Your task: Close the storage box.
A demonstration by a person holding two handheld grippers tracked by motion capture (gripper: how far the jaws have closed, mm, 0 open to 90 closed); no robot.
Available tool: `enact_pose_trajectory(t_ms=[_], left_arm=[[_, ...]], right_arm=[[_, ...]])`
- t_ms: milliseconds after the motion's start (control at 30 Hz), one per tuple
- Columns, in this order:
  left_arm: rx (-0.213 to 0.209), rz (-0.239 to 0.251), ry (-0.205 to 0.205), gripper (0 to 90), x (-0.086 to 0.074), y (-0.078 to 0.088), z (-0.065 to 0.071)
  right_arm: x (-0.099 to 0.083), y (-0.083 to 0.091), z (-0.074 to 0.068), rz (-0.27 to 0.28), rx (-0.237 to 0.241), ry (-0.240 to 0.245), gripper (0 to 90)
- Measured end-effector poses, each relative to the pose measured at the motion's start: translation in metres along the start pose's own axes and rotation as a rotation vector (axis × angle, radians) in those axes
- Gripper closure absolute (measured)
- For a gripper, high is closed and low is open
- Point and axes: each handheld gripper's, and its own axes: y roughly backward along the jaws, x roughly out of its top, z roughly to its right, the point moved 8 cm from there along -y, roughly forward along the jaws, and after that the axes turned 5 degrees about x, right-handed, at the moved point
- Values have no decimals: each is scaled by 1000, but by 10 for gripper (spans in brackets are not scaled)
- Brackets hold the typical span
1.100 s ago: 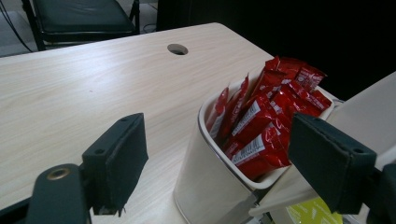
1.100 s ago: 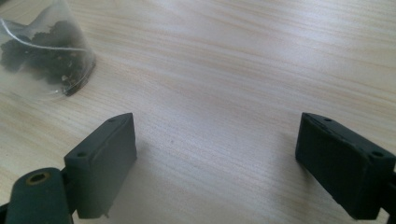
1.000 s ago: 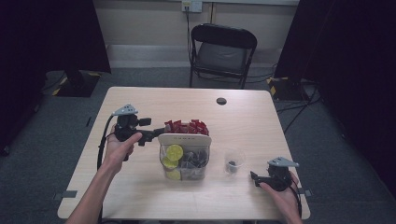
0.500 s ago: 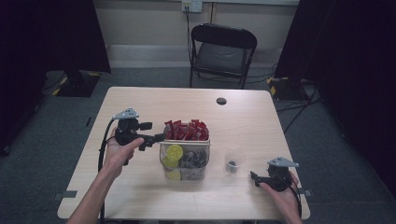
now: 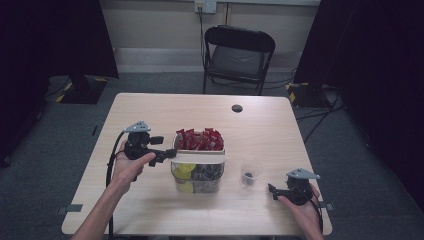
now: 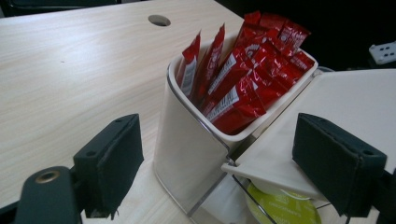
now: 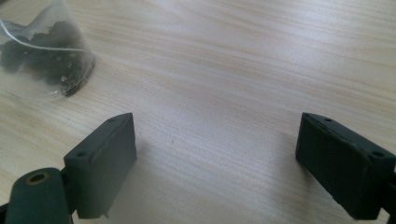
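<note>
A clear organiser box [image 5: 216, 176] stands mid-table. Red sachets [image 5: 199, 140] fill its white back compartment [image 6: 187, 144]. Yellow pods [image 5: 186, 169] and dark ones lie under a pale lid [image 5: 200, 158] in front. My left gripper [image 5: 169, 154] is open at the box's left side. In the left gripper view its jaws [image 6: 224, 158] stand wide on either side of the box corner and the lid [image 6: 336, 102] edge, with neither pad touching. My right gripper [image 5: 272, 190] rests open near the front right. Its jaws [image 7: 215, 163] hold nothing, and a clear cup [image 7: 42, 56] with dark contents sits just beyond them.
The cup [image 5: 250, 172] stands between the box and my right gripper. A round cable hole [image 5: 237, 108] marks the far side of the table [image 5: 280, 135]. A black folding chair [image 5: 239, 52] stands behind it. Bare wood lies left of the box.
My left gripper has moved right, toward the box's left side, and its jaws now reach the box corner. The right gripper and cup have stayed put.
</note>
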Motion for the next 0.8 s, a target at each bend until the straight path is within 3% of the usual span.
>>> enact_pose_trajectory(t_ms=[433, 633, 800], left_arm=[[6, -64, -46, 158, -17, -18, 6], [8, -63, -68, 157, -16, -16, 9], [20, -52, -48, 157, -16, -12, 6]], right_arm=[[0, 0, 0, 0, 0, 0, 118], [0, 0, 0, 0, 0, 0, 118], [0, 0, 0, 0, 0, 0, 118]])
